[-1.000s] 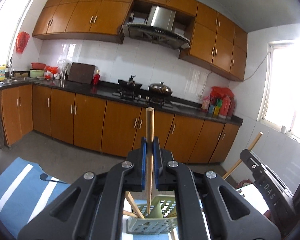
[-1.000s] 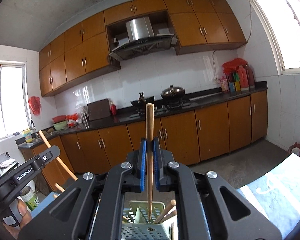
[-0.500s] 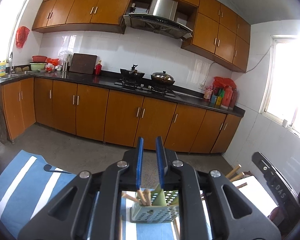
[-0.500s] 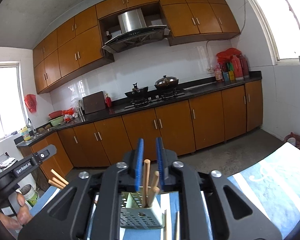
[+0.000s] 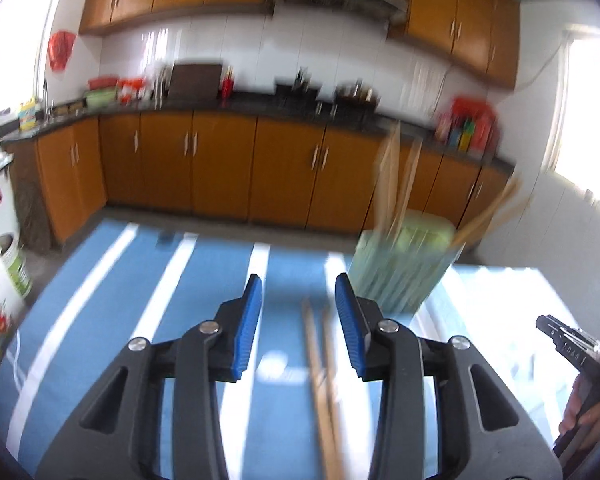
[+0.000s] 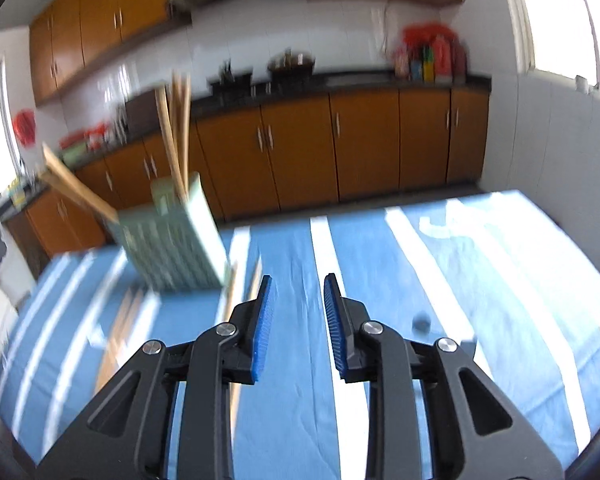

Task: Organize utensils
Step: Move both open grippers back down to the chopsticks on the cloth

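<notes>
1. Opening, the left gripper [image 5: 299, 312] held nothing — two loose chopsticks [image 5: 320, 376] lay on the striped cloth [image 5: 112, 320] beneath it.
2. Opening too, the right gripper [image 6: 298, 312] was empty — the green basket [image 6: 176, 240] of chopsticks stood just left.

Pale green slotted utensil basket [image 5: 400, 276], blurred, standing upright on the blue-and-white striped cloth. Holding several wooden chopsticks [image 5: 396, 184], some near upright at one end, others [image 5: 496, 212] leaning outward over the opposite rim. Two more loose chopsticks [image 5: 320, 376] lying side by side flat on the cloth, just beside the basket's foot.
</notes>
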### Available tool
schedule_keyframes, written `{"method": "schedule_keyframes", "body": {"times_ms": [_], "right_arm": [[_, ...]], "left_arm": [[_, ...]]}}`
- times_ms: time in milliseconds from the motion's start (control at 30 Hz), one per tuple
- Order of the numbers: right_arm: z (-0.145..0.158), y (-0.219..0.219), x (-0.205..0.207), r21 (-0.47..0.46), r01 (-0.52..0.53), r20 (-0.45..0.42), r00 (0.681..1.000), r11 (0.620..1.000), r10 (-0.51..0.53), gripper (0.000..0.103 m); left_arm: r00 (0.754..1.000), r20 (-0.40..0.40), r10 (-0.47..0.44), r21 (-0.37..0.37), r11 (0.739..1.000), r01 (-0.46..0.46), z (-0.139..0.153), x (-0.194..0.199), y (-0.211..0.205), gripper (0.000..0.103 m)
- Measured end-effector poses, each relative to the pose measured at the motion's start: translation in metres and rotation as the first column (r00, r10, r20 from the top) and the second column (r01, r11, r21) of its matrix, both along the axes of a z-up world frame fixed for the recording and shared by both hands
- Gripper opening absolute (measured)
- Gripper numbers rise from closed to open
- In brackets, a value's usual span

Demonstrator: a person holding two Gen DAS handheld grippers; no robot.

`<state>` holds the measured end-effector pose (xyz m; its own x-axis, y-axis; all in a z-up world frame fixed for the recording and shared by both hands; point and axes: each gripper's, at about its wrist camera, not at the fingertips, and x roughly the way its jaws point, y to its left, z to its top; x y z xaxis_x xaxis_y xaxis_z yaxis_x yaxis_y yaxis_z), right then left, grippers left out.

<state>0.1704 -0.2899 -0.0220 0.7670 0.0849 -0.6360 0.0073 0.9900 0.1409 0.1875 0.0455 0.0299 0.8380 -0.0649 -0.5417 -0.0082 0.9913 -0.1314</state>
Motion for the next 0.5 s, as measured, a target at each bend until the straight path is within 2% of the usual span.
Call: {"method": "schedule_keyframes", "body": {"times_ms": [67, 167, 333, 500], "right_arm": [[-0.024, 0.012, 0.002, 0.012, -0.044, -0.072, 0.996, 0.999, 0.045, 0.027], [-0.043, 0.030, 0.008, 0.046, -0.091, -0.121, 0.988, 0.995, 0.096, 0.026], [-0.052, 0.053, 0.024, 0.028, -0.117, -0.141, 0.983, 0.993, 0.120, 0.026], [-0.073, 0.064, 0.029, 0.005, -0.130, -0.193, 0.973, 0.992, 0.128, 0.025]], "left_arm": [[0.997, -0.074, -0.003, 0.001, 1.000, 0.003, -0.028, -0.005, 0.005, 0.038], [0.988, -0.157, -0.006, -0.008, 1.000, 0.004, -0.060, -0.013, 0.009, 0.038], [0.980, -0.197, -0.007, -0.027, 1.000, 0.002, -0.077, -0.020, 0.014, 0.038], [0.978, -0.206, -0.021, -0.020, 1.000, 0.017, -0.079, -0.018, 0.012, 0.038]]}}
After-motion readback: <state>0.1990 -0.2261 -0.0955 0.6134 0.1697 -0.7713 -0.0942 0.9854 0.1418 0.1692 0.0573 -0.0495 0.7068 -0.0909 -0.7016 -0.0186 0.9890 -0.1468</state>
